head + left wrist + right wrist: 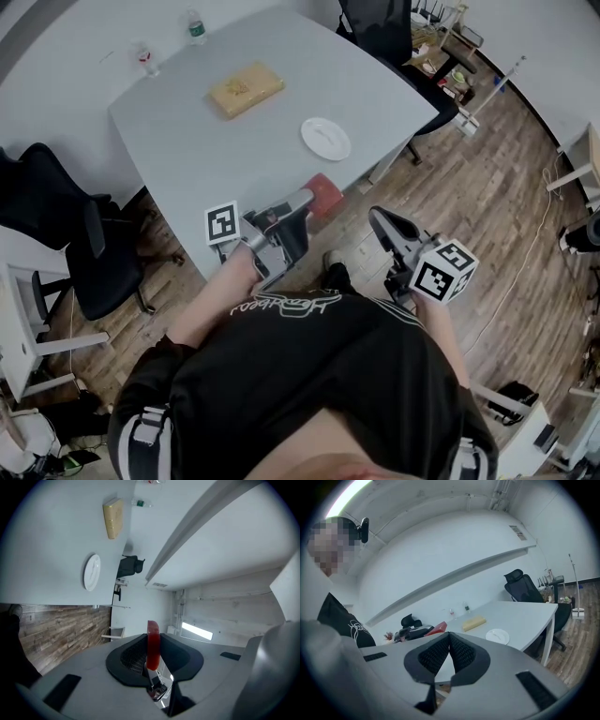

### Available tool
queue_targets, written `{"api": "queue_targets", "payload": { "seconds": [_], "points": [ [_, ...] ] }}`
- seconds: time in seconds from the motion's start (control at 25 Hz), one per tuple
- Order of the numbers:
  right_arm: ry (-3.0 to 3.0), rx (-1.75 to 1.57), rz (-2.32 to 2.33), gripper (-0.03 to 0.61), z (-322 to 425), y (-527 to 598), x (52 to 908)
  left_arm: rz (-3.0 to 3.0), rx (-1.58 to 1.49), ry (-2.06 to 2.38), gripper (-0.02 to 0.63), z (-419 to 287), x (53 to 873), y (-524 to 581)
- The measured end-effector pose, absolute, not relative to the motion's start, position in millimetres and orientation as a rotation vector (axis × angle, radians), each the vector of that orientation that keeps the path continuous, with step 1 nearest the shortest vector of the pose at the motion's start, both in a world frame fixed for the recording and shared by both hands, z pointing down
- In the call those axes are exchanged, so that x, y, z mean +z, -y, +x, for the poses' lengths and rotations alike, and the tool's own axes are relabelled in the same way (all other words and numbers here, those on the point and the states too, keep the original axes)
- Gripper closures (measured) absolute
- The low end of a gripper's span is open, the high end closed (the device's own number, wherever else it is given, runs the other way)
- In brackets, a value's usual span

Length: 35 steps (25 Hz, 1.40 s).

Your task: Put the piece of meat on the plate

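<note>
Office: grey table (pixel 216 141), swivel chairs (pixel 97 255)

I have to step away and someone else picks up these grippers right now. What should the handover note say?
Left gripper: shut on the piece of meat, a red slab held on edge between the pads.
Right gripper: jaws together, nothing in them, held off the near side of the table.
Plate: white, on the grey table, beyond the meat in the head view.
Done: the meat is picked up and held near the table's near edge.
Left: carry it over the plate, lower it, open the left jaws and draw back.
</note>
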State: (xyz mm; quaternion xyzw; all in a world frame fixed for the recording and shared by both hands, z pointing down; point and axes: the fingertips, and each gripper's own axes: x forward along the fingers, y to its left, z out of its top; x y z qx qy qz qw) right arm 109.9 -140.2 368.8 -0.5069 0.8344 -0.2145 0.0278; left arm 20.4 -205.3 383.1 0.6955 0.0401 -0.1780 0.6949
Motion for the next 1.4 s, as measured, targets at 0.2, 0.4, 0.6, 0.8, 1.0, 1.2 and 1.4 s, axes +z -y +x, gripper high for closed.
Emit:
{"api": "queue_targets", "payload": {
  "seconds": [0.2, 0.4, 0.6, 0.8, 1.0, 1.2, 1.4],
  "points": [
    [-2.615, -0.689, -1.527, 0.572, 135, 173, 371, 1.55, -0.432, -0.061, 0.529, 42, 381, 235],
    [-2.637, -0.706, -1.49, 0.572, 165, 216, 370, 1.543, -0.454, -0.032, 0.529, 68, 383, 271],
    [-2.663, -0.735, -1.446, 0.571, 189, 257, 373, 1.534, -0.477, 0.004, 0.529, 92, 388, 306],
    [-2.674, -0.764, -1.399, 0.571, 214, 293, 376, 1.528, -0.478, 0.046, 0.529, 115, 392, 337],
    [-2.673, -0.775, -1.353, 0.572, 223, 311, 381, 1.533, -0.48, 0.08, 0.529, 123, 398, 349],
    [-2.698, -0.781, -1.31, 0.572, 232, 328, 386, 1.534, -0.483, 0.112, 0.529, 132, 401, 363],
    [-2.713, -0.81, -1.263, 0.572, 243, 353, 391, 1.529, -0.477, 0.159, 0.529, 143, 407, 381]
  ]
}}
